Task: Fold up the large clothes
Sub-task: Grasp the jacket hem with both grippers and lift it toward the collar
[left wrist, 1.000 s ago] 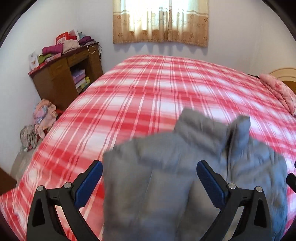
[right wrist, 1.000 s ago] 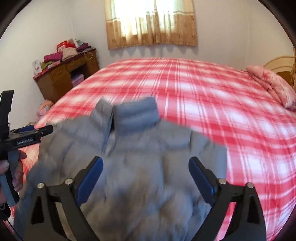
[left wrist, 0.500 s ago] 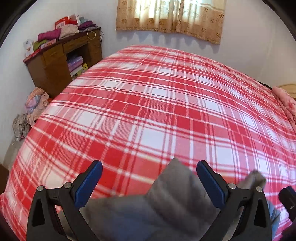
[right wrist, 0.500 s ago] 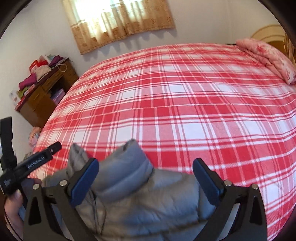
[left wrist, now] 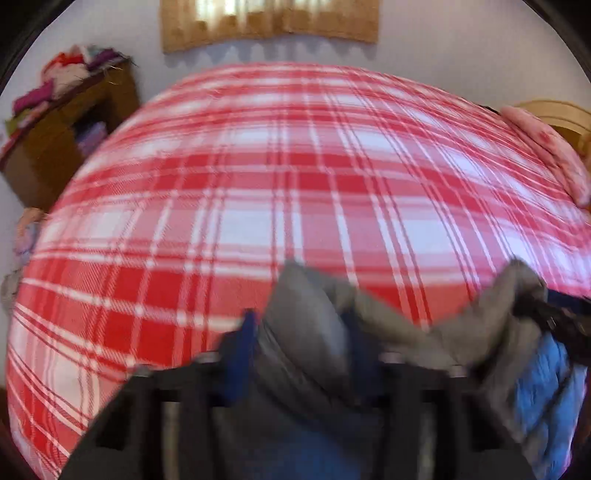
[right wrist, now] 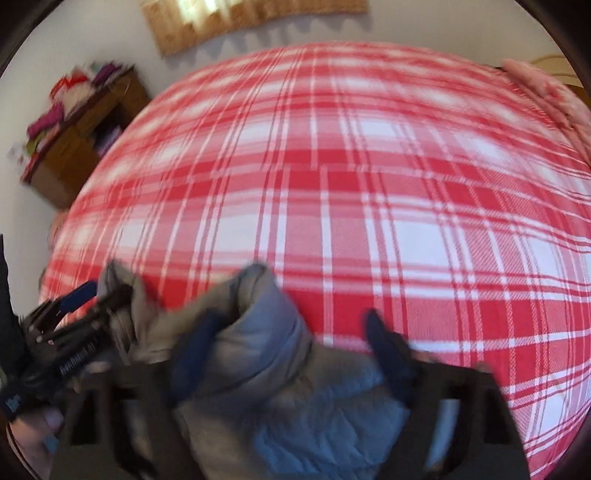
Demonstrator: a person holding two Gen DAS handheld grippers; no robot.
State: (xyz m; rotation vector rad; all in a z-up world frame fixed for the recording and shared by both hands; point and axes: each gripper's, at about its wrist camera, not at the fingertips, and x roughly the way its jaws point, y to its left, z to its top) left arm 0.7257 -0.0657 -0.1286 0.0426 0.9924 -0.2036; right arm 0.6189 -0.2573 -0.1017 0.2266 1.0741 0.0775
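A grey puffer jacket (left wrist: 306, 325) with a blue lining (left wrist: 543, 387) lies bunched at the near edge of the bed. In the blurred left wrist view my left gripper (left wrist: 301, 339) is closing, and a raised fold of the jacket fills the gap between its blue pads (left wrist: 242, 350). My right gripper (right wrist: 288, 343) is also closing. The jacket's collar (right wrist: 266, 325) stands between its fingers, touching the left pad (right wrist: 195, 347), while a gap shows beside the right one. Each gripper shows at the edge of the other's view: the left gripper (right wrist: 74, 332), the right gripper (left wrist: 554, 321).
The bed, under a red and white plaid sheet (left wrist: 295, 177), stretches away from the jacket. A pink pillow (left wrist: 546, 147) lies at the far right. A wooden desk (left wrist: 55, 147) piled with clothes stands at the left wall. A curtain (left wrist: 269, 22) hangs behind.
Both grippers have dropped towards the jacket's collar end and tilted further down. Their wide-open jaws have narrowed around the grey fabric, which is now bunched up between them.
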